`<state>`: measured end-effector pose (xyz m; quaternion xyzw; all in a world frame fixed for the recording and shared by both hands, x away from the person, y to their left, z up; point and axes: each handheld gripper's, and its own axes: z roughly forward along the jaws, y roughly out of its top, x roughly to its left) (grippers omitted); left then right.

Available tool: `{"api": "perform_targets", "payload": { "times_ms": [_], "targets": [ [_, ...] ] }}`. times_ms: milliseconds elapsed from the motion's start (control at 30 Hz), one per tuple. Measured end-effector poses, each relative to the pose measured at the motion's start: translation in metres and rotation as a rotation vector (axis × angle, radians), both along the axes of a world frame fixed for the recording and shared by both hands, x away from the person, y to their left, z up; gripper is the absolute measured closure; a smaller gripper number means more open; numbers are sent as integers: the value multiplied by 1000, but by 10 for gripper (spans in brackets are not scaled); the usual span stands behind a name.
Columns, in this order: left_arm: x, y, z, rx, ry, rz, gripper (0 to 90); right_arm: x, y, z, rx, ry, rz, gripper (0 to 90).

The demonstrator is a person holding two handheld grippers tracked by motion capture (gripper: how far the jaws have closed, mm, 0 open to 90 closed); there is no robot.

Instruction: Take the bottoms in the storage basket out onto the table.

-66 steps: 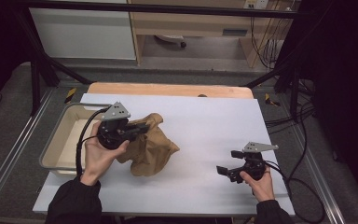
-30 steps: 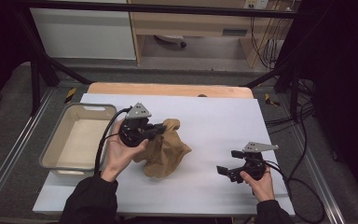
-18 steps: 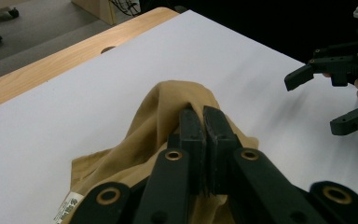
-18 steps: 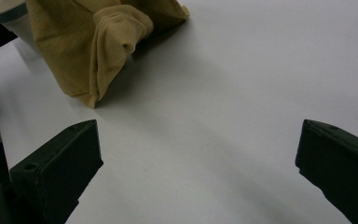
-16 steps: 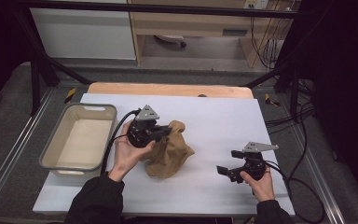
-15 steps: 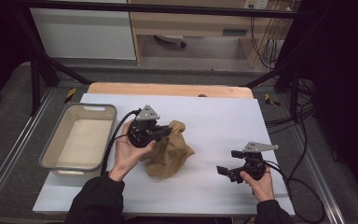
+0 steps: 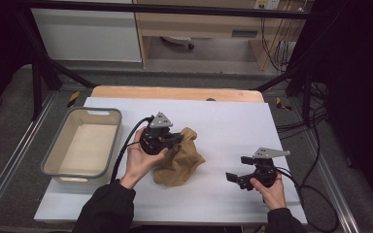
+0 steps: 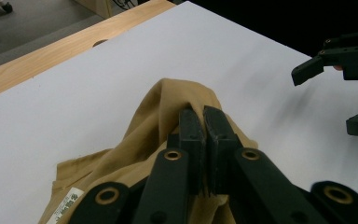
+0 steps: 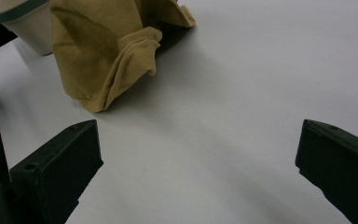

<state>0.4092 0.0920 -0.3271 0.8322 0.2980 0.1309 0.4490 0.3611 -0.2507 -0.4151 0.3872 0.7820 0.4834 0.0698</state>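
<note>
Pinching a fold of the tan cloth (image 7: 178,156) at the middle of the white table (image 7: 233,121), the left gripper (image 8: 204,122) has its jaws closed on it. Lower it gently, keeping the fold tight. At 4 o'clock from the cloth, the right gripper (image 7: 237,177) waits with jaws wide apart, holding nothing.

The cloth (image 7: 177,158) lies on the desk (image 7: 233,121), near its middle. The bin (image 7: 83,143) stands left of the cloth, well apart. The left tool (image 7: 175,141) sits over the cloth's top. The right tool (image 7: 234,178) is right of the cloth, apart.
</note>
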Motion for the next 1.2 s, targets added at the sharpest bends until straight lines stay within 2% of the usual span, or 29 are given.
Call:
{"api": "perform_targets", "payload": {
  "times_ms": [333,900,1200],
  "targets": [
    [0,-7,-11,11,1,-11,857,0,0,0,-2,2,0,6],
    [3,-12,-34,28,34,-15,837,0,0,0,-3,0,1,6],
    [3,-12,-35,48,38,-13,732,0,0,0,-1,-1,1,6]
  ]
}}
